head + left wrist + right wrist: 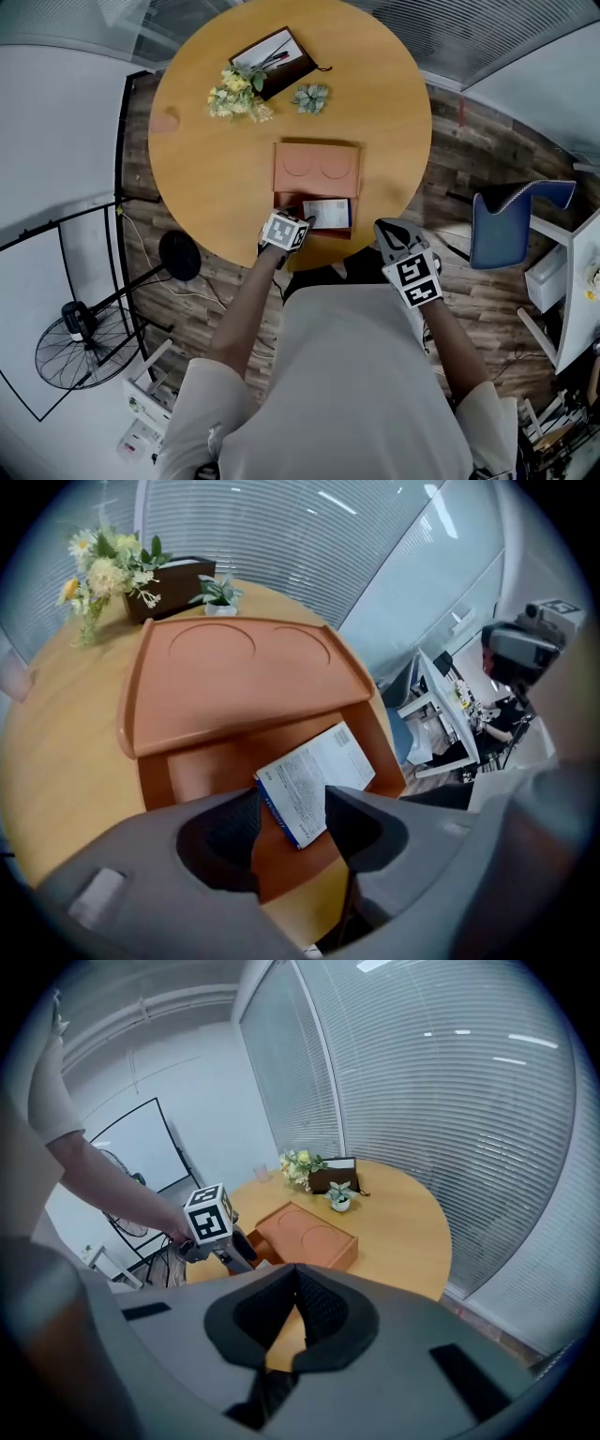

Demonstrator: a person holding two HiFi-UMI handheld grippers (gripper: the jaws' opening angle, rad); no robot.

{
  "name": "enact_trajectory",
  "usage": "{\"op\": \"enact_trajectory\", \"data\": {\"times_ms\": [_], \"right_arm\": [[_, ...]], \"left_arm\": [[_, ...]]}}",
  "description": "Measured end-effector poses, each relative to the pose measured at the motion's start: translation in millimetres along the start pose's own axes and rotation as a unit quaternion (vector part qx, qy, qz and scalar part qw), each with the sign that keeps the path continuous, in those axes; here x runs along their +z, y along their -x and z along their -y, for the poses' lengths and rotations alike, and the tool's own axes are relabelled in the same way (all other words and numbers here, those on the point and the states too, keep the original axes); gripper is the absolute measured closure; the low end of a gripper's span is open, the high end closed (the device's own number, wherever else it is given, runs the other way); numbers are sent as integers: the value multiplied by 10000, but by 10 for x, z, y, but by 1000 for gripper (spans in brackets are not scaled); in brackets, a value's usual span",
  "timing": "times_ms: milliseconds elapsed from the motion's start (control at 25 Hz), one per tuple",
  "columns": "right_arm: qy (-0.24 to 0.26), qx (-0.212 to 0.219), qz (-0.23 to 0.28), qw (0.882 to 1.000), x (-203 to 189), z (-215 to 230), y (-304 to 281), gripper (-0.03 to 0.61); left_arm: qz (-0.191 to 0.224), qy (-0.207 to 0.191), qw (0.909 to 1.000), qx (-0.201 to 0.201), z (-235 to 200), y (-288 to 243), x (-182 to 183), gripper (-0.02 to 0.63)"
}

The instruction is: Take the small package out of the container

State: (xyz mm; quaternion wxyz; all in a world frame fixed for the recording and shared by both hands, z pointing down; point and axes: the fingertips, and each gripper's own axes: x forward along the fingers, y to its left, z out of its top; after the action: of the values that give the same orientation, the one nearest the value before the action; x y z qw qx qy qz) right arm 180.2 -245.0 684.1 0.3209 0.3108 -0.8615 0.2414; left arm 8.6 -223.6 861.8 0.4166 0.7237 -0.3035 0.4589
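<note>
Small white printed package (319,771), blue-edged: flat inside terracotta lidded container (187,772), lid thrown back for access, on round wooden worktop (206,159). Left gripper (291,806): jaws wide, straddling package's near corner, not yet pinching. Right gripper (295,1283): jaws together, empty, parked off worktop edge.

Container (317,169) sits mid-table (197,178), with its drawer (289,201) pulled out toward the near edge. Small package (328,214) lies in the drawer, in the right half. Left gripper (292,804) is over the drawer's left part, and the package's near corner is between its jaws. Right gripper (389,234) is off the near edge, right of the container and apart from it. Far side: flowers (234,94) left, potted plant (310,97) right, tray (275,61) behind both. Floor: fan (80,342) left, chair (511,225) right.
</note>
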Motion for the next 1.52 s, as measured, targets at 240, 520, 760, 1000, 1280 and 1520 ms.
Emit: {"op": "enact_trajectory", "data": {"times_ms": [240, 520, 760, 1000, 1280, 1520], "right_arm": [[88, 54, 0, 9999, -7, -23, -2, 575], [17, 97, -51, 9999, -89, -57, 5, 575], [-301, 53, -7, 9995, -172, -26, 58, 575], [-298, -14, 85, 9995, -142, -62, 120, 575], [-285, -38, 326, 9991, -29, -102, 192, 575], [-382, -63, 473, 9981, 4, -153, 281, 575]], "left_arm": [[-703, -158, 9974, -33, -34, -233, -89, 405], [-749, -187, 9969, -143, 10, -385, -39, 402], [-307, -219, 9991, -211, 68, -367, 66, 397], [340, -28, 9993, -166, 146, -142, 257, 382], [1099, 448, 9925, -307, 357, 156, 326, 380], [1718, 394, 9841, -199, 613, 364, 445, 380]]}}
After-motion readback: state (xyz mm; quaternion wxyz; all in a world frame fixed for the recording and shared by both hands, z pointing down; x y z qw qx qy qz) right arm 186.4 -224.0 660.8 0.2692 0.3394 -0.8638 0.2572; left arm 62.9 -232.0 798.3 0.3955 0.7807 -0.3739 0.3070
